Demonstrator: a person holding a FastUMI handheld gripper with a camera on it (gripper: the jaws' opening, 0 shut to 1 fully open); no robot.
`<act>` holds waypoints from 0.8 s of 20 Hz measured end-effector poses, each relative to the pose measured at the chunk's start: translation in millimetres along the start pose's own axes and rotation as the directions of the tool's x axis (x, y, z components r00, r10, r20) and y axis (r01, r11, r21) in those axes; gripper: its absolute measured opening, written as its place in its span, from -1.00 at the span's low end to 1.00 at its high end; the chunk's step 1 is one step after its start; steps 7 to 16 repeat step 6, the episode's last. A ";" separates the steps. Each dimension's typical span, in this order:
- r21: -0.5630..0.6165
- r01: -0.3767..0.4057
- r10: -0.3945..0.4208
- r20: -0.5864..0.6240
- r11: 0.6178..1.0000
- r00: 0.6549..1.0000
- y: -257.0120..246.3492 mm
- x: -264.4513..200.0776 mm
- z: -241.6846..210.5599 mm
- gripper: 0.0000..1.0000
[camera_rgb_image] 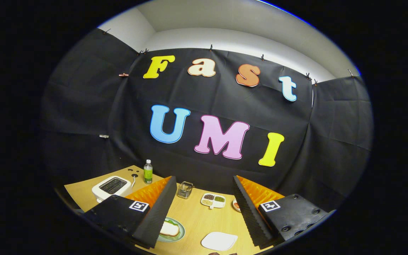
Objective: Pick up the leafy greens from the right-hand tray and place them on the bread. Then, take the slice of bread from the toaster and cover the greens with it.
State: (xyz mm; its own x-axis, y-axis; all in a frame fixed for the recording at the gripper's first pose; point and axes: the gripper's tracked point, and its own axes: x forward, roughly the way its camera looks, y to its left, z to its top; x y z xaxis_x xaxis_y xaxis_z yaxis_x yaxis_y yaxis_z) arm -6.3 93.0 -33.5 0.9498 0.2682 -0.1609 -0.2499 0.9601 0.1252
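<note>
A: Start nearest the tool (204, 212). What is it doing?

B: Its fingers stand wide apart with nothing between them, held above the wooden tabletop (197, 219). Just ahead and below, between the fingers, lies a bare white tray (219, 241). By the left finger sits a green plate (170, 231) carrying a slice of bread (169, 229), and a bit of green shows at the slice's far edge.

A: So are the leafy greens already on the bread?

B: Possibly. I cannot make out whether that green is leaves or just the plate, since the left finger covers part of it. The white tray holding nothing would fit the greens having been moved, but that is only a guess.

A: And farther out?

B: Beyond the fingers, a small divided dish (213, 200) of grains or beans and a little wire basket (185, 190). A reddish dish (236, 204) peeks out beside the right finger. Farther left, past the left finger, the white toaster (112, 186) with a green bottle (148, 171) behind it.

A: Which step, then?

B: I judge it the second one, fetching the slice from the toaster. That calls for swinging the tool left and forward, lining the open fingers over the slot, and closing gently on the slice's faces.
</note>
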 end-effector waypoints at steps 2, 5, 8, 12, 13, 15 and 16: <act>-0.010 -0.007 0.007 0.006 1.000 1.000 3.3 2.3 2.1 0.96; -0.024 -0.016 0.016 0.011 1.000 1.000 8.0 1.3 2.3 0.95; -0.025 -0.022 0.022 0.011 0.999 1.000 9.8 1.1 1.7 0.95; -0.025 -0.022 0.022 0.011 0.999 1.000 9.8 1.1 1.7 0.95; -0.025 -0.022 0.022 0.011 0.999 1.000 9.8 1.1 1.7 0.95; -0.025 -0.022 0.022 0.011 0.999 1.000 9.8 1.1 1.7 0.95; -0.025 -0.022 0.022 0.011 0.999 1.000 9.8 1.1 1.7 0.95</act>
